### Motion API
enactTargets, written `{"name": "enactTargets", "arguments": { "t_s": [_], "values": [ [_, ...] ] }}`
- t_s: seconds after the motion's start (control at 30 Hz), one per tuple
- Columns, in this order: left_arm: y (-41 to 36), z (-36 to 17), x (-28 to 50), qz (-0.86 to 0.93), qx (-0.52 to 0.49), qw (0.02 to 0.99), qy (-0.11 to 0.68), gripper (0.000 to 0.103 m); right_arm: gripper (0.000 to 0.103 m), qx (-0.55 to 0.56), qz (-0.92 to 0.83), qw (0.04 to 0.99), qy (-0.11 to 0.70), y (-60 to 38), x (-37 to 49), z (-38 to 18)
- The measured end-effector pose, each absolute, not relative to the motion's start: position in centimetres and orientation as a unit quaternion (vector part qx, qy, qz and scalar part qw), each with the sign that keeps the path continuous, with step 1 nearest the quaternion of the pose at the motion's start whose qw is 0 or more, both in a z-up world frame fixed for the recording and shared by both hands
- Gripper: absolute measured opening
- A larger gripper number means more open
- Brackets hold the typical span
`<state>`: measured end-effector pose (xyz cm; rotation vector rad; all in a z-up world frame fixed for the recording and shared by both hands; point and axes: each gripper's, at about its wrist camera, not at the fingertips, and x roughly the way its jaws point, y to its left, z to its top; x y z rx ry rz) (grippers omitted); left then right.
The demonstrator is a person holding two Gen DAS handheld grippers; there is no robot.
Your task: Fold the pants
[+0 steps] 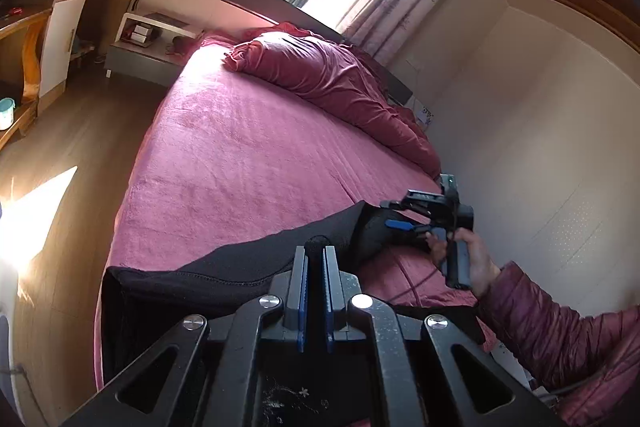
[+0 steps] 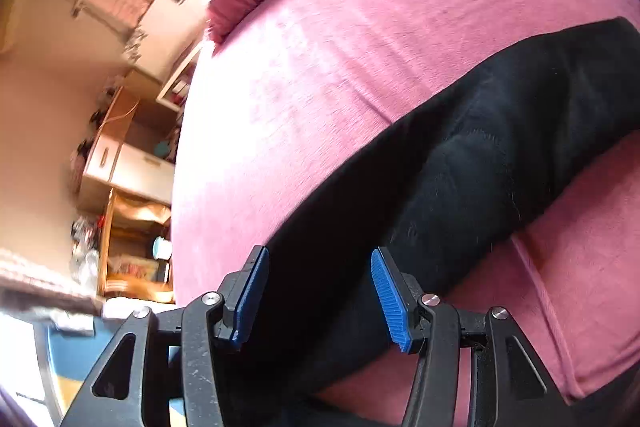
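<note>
While left tongs (image 1: 315,251) pinch the pants (image 1: 240,267) edge, right tongs (image 2: 318,295) gape — bed (image 1: 240,147) bare beyond.

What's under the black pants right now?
The pink bedsheet shows all around the black pants, so they lie on it. Whatever sits directly beneath the fabric is covered.

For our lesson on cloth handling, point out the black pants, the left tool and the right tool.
black pants (image 2: 500,131), right wrist view, on the broad middle of the fabric.
left tool (image 1: 316,255), left wrist view, between its tips, pinching a pants fold.
right tool (image 2: 320,267), right wrist view, between its spread tips.
</note>
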<state>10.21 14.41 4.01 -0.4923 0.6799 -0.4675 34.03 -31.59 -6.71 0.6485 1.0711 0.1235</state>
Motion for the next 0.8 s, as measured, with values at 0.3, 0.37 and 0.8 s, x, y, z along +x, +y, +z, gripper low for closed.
{"name": "enactTargets", "arguments": {
  "t_s": [0.3,0.37,0.8],
  "values": [
    [13.8,2.7,7.5,-0.244,-0.239,0.873,0.349,0.006,0.017,0.304,0.004,0.783,0.543,-31.7,39.5,-10.4],
    [14.1,2.4,7.8,-0.231,-0.241,0.873,0.356,0.006,0.01,0.279,0.005,0.793,0.542,-31.2,39.4,-10.3],
    [21.7,0.9,21.0,-0.007,-0.226,0.903,0.366,0.006,0.008,0.28,0.115,0.849,0.433,-31.4,31.6,0.0]
  ]
}}
